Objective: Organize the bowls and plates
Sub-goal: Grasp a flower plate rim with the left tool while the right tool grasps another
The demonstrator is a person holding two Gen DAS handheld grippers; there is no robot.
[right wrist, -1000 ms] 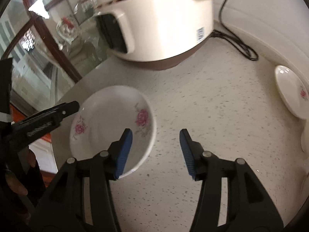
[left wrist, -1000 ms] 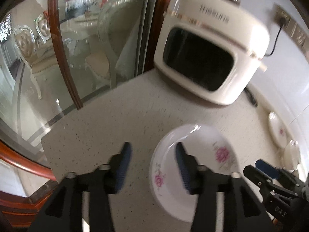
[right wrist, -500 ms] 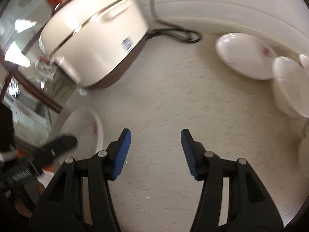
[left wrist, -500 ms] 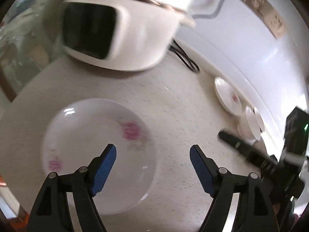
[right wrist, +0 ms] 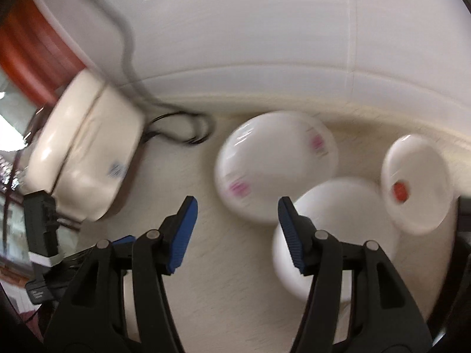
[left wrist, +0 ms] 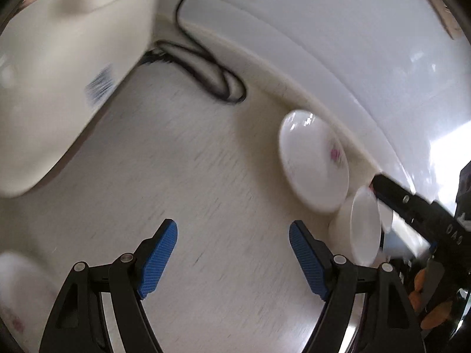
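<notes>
- Right gripper [right wrist: 235,232] empty, jaws just opening, halfway wide; left gripper [left wrist: 232,256] jaws wide, empty.
- Reach step: plain bowl [right wrist: 347,235] nearest, flowered plate [right wrist: 273,173] behind it, towards the wall.
- Next, I'd say: straddle one rim.

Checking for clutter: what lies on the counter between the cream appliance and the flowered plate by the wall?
Only bare speckled counter lies between the appliance and the flowered plate; the black cord loops behind, near the wall. Left wrist view.

Both grippers look the same. The left gripper [left wrist: 232,253] and the right gripper [right wrist: 238,229] have black plastic arms, round silver screws, and bumpy blue pads [left wrist: 157,260] at the tips.
</notes>
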